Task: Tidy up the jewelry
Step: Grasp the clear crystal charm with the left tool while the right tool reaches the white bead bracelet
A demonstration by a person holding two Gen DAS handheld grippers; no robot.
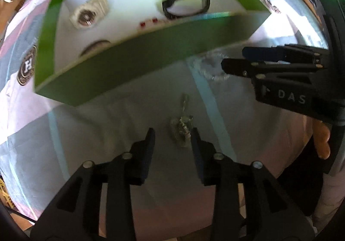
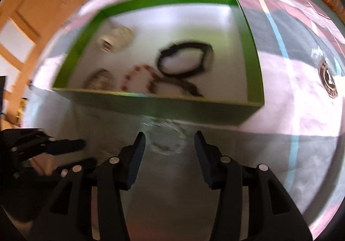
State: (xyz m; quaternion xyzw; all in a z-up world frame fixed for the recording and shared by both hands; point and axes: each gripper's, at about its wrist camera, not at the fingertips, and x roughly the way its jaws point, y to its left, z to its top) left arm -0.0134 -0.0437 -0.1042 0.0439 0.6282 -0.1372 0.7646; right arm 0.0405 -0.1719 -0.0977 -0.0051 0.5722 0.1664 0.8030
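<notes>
- With both sets of jaws open, the left gripper [image 1: 172, 133] nears a chain [image 1: 182, 126].
- The right gripper [image 2: 170, 135] nears a clear bracelet [image 2: 166, 137].
- Each piece could slip from a shallow pinch before reaching the box [image 2: 254, 64].

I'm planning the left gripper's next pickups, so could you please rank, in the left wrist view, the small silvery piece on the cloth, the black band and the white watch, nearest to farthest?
1. Small silvery piece: on the cloth, just ahead of the left gripper, toward its right jaw.
2. White watch: inside the green box, far left.
3. Black band: inside the box, far right.

The watch and band are too close to call.
</notes>
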